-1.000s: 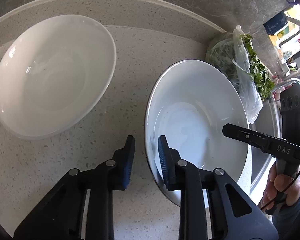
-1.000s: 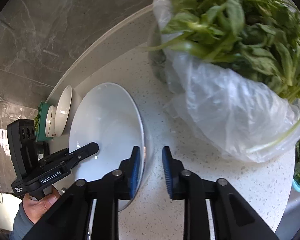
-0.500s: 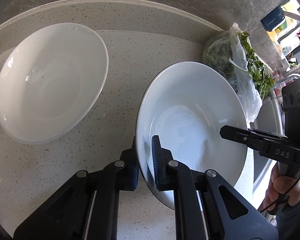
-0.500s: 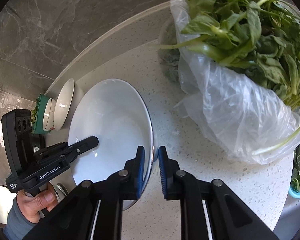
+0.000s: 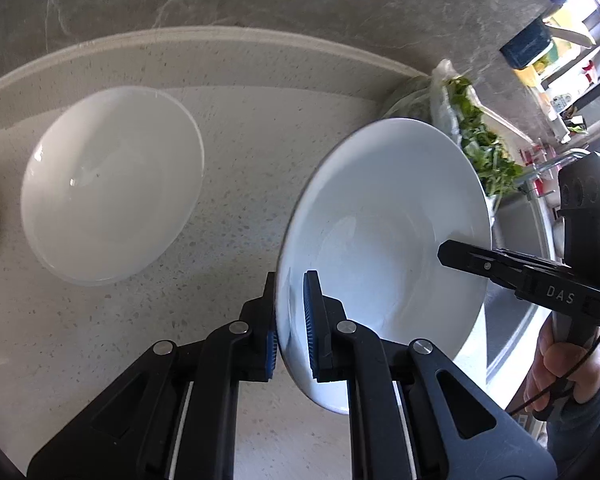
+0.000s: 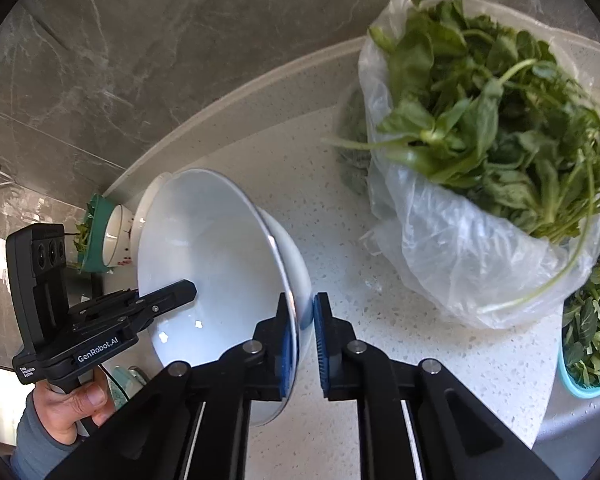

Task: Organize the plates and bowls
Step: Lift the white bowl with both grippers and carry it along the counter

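Nearest me, my left tool (image 5: 290, 320) is clamped on the near-left rim of the white bowl (image 5: 384, 240), one pad inside and one outside, and my right tool (image 6: 304, 332) pinches the opposite rim the same way, its jaws having just been closing with the rim between them. The bowl looks lifted and tilted off the speckled worktop (image 5: 228, 208), though the fisheye makes it hard to be sure no edge touches. It is glazed ceramic: stiff, fairly heavy, slick under rubber pads and quick to chip, so I judge the rim is the only sensible hold, taken on both sides and kept level. Farther off, a second white bowl (image 5: 112, 184) rests to the left, likely the place to stack. Beyond, a bag of greens (image 6: 488, 152) stands by the wall.
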